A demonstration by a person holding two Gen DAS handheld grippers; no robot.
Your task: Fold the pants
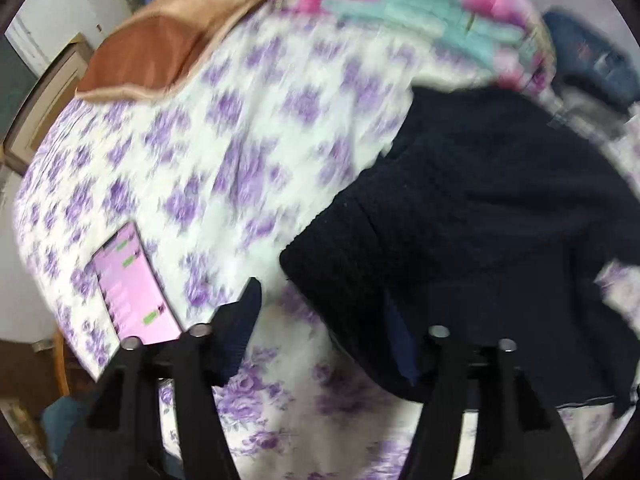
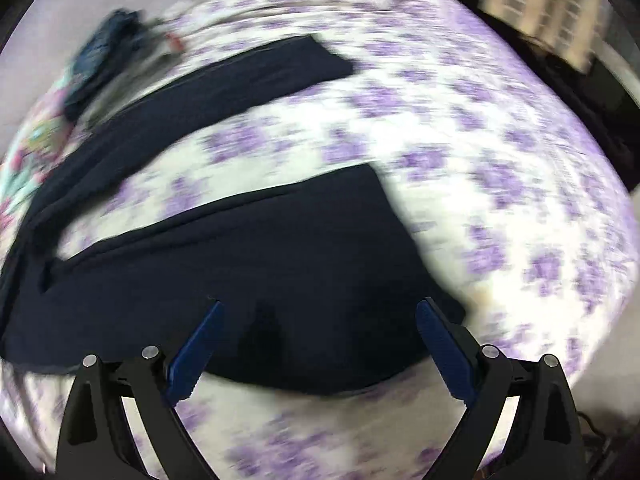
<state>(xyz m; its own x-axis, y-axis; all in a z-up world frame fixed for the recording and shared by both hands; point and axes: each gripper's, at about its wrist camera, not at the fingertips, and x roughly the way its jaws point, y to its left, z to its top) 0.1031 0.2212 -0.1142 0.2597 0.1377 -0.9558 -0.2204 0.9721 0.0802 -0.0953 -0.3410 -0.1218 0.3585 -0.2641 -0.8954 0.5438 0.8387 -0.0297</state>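
Navy pants (image 2: 248, 256) are lying spread on the floral bed (image 2: 500, 184), two legs running away from you toward the upper right in the right wrist view, with a strip of sheet showing between them. You are holding the right gripper (image 2: 320, 344) wide apart, nothing between its fingers, hovering over the near leg's lower edge; the cloth is lying straight ahead of it and its long axis is crossing your fingers from left to right. You are also holding the left gripper (image 1: 332, 328) wide, gripping nothing that I can make out. From it the pants (image 1: 472, 216) are lying ahead and to the right, one finger reaching over their dark edge. Both views are blurring with motion. My judgement: the right hand is sitting nearer the legs, the left nearer the bulkier end, probably the waist.
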